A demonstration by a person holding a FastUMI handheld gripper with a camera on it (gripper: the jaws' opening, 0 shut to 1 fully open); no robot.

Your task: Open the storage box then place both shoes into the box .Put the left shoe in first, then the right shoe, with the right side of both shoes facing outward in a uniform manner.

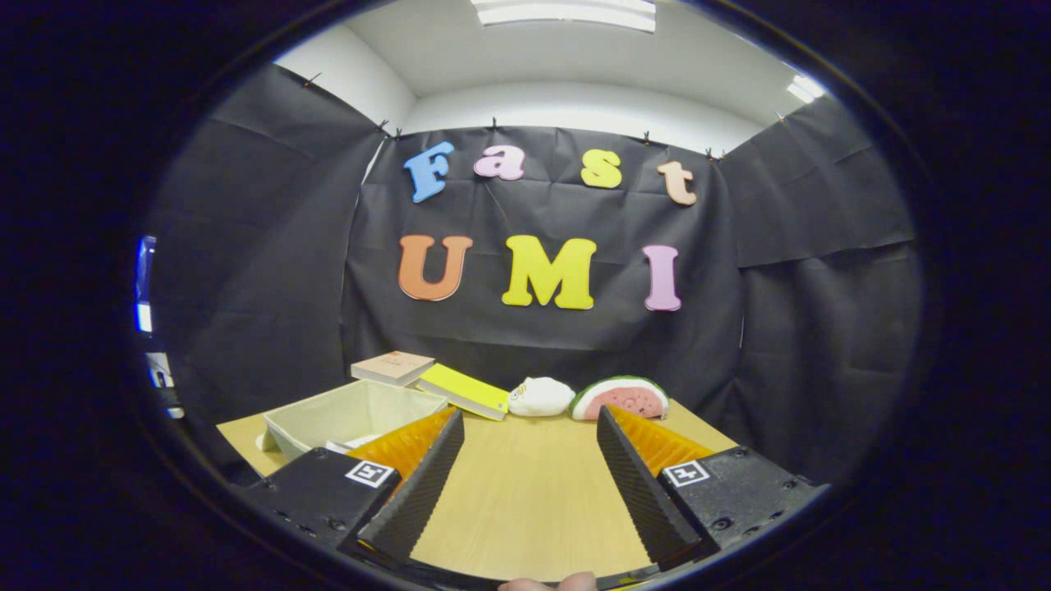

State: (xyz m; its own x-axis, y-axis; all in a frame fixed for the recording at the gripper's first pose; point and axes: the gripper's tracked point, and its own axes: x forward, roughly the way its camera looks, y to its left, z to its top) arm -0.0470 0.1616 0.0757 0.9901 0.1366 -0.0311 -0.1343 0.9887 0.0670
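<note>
Your gripper (530, 423) is spread wide with nothing between its fingers, only bare table (525, 492) under the gap. Just beyond the left finger sits the box (353, 414), a pale open-topped bin on the table's left side; no lid shows on it, so I judge the opening step is done or not needed. Something pale lies inside near its front wall, but it is too hidden by the finger to name as a shoe. The box's long axis seems to run from near left to far right, its mouth facing up. It looks like soft fabric with thin walls, so expect it to be light, to slide on the smooth wood and to buckle if you pinch a wall; take it by the rim only if you must. Behind the box lie two books (392, 367) and (464, 391), the second leaning against its far corner. Further right, against the wall cloth, rest a white plush (539, 397) and a watermelon plush (621, 398), just beside each other. Shoes should be stiffer at the heel; grip there.
</note>
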